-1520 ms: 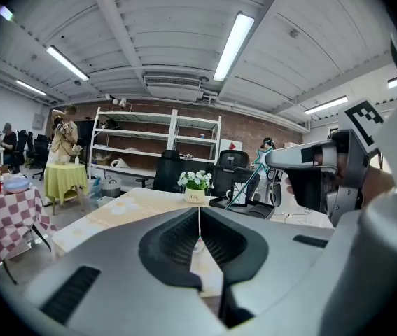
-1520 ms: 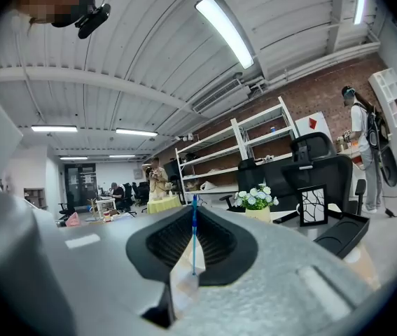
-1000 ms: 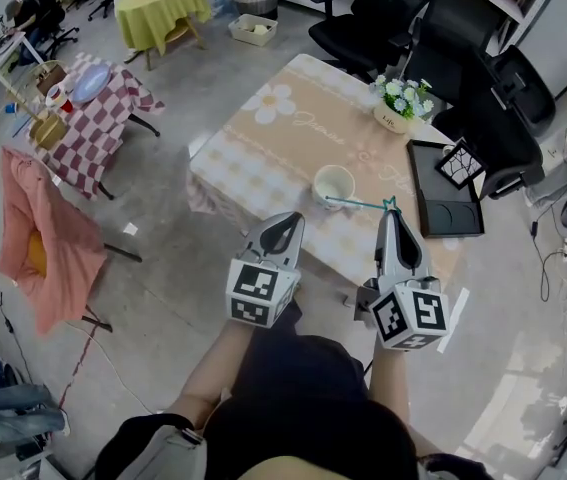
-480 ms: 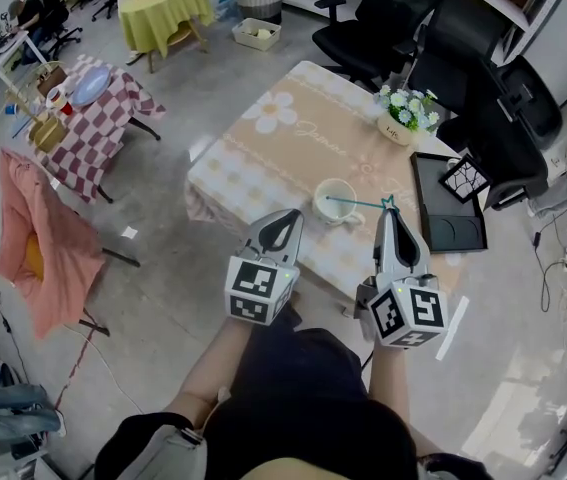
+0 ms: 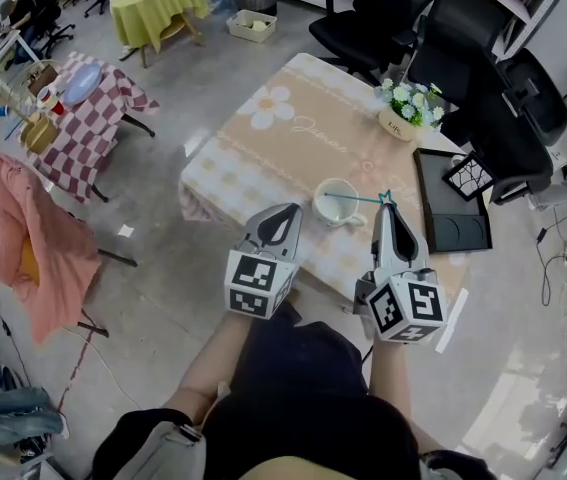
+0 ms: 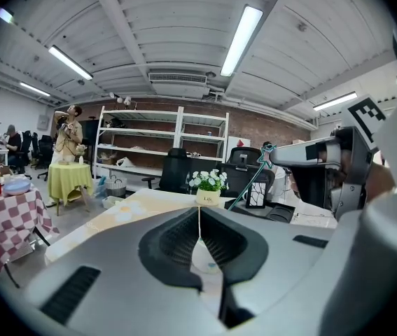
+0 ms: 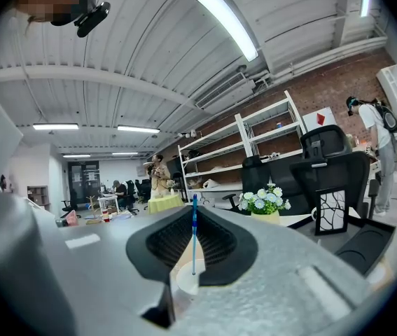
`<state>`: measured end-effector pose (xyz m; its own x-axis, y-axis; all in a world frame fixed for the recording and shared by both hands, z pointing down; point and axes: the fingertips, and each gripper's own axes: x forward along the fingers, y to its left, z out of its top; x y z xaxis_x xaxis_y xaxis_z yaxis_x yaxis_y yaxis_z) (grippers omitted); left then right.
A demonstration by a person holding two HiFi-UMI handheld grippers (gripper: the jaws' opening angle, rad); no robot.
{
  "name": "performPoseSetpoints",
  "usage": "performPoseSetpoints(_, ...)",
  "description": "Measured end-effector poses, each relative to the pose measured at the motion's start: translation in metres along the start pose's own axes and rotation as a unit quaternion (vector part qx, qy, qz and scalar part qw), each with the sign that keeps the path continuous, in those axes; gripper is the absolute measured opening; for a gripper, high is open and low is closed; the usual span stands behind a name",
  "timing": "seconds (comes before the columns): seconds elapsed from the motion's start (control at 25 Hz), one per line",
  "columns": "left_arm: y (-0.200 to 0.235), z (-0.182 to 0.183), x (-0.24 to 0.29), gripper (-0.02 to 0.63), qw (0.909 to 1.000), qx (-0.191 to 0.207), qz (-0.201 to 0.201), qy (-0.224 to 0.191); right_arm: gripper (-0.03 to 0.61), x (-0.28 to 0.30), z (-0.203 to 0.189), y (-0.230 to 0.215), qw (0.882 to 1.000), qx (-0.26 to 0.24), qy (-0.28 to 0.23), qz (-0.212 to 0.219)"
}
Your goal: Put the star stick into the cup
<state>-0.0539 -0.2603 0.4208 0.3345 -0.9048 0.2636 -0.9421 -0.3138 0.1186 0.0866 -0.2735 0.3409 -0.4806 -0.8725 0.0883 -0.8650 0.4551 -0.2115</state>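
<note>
Head view looks down on a square table point(image 5: 293, 143) under a beige cloth printed with white daisies, with black office chairs point(image 5: 373, 18) behind it. A black rectangular tray point(image 5: 455, 230) lies at the table's right edge. Both handheld grey grippers reach over the near edge of the table, side by side and apart. The left gripper point(image 5: 285, 213) has its jaws pressed together with nothing between them, as the left gripper view shows, and it hangs just left of the cup. The right gripper point(image 5: 387, 210) has its jaws clamped on the thin teal star stick point(image 5: 358, 199). A small cream pot of white flowers point(image 5: 403, 118) stands at the far right corner. The round white cup point(image 5: 319, 208) stands near the table's front, between the two grippers. The stick's star end sits at the right gripper's tips, and its plain end slopes down over the cup's mouth; in the right gripper view the stick point(image 7: 193, 236) stands upright between the jaws above the cup point(image 7: 181, 283).
</note>
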Motion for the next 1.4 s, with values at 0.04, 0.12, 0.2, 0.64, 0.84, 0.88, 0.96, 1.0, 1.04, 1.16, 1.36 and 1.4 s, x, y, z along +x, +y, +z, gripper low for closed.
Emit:
performPoseSetpoints(0.04,0.000,0.000,0.002,0.012,1.0000,0.001,-0.002,0.001,0.017,0.002,-0.001,-0.001,1.000,0.000,0.001,0.000)
performPoseSetpoints(0.12,0.001,0.000,0.006,0.012,1.0000,0.001,-0.005,0.002,0.017,0.006,-0.003,-0.002,1.000,0.000,0.003,-0.001)
performPoseSetpoints(0.2,0.004,-0.002,0.010,0.012,1.0000,0.001,-0.006,0.003,0.017,0.009,-0.006,-0.002,1.000,0.001,0.005,-0.002)
performPoseSetpoints(0.64,0.022,-0.011,0.030,0.012,0.9997,0.001,-0.021,0.015,0.017,0.032,-0.027,-0.007,1.000,0.007,0.021,-0.015)
performPoseSetpoints(0.84,0.030,-0.012,0.043,0.012,0.9993,-0.001,-0.032,0.017,0.017,0.042,-0.029,-0.010,0.999,0.007,0.020,-0.025)
performPoseSetpoints(0.88,0.030,-0.012,0.046,0.012,0.9993,-0.002,-0.035,0.017,0.017,0.043,-0.029,-0.011,0.999,0.007,0.020,-0.027)
performPoseSetpoints(0.96,0.032,-0.013,0.051,0.012,0.9991,-0.002,-0.039,0.018,0.017,0.044,-0.031,-0.012,0.999,0.009,0.020,-0.032)
performPoseSetpoints(1.0,0.032,-0.014,0.054,0.012,0.9989,-0.002,-0.041,0.020,0.017,0.045,-0.033,-0.013,0.999,0.011,0.020,-0.035)
performPoseSetpoints(1.04,0.032,-0.015,0.056,0.012,0.9988,-0.001,-0.044,0.021,0.017,0.045,-0.034,-0.013,0.999,0.013,0.020,-0.037)
performPoseSetpoints(1.16,0.031,-0.021,0.060,0.012,0.9983,0.001,-0.052,0.029,0.017,0.042,-0.036,-0.014,0.999,0.017,0.014,-0.042)
performPoseSetpoints(1.36,0.029,-0.029,0.061,0.012,0.9974,0.000,-0.061,0.039,0.017,0.037,-0.037,-0.016,0.998,0.027,-0.001,-0.048)
performPoseSetpoints(1.4,0.030,-0.031,0.062,0.012,0.9972,-0.001,-0.062,0.041,0.017,0.035,-0.037,-0.016,0.998,0.028,-0.004,-0.048)
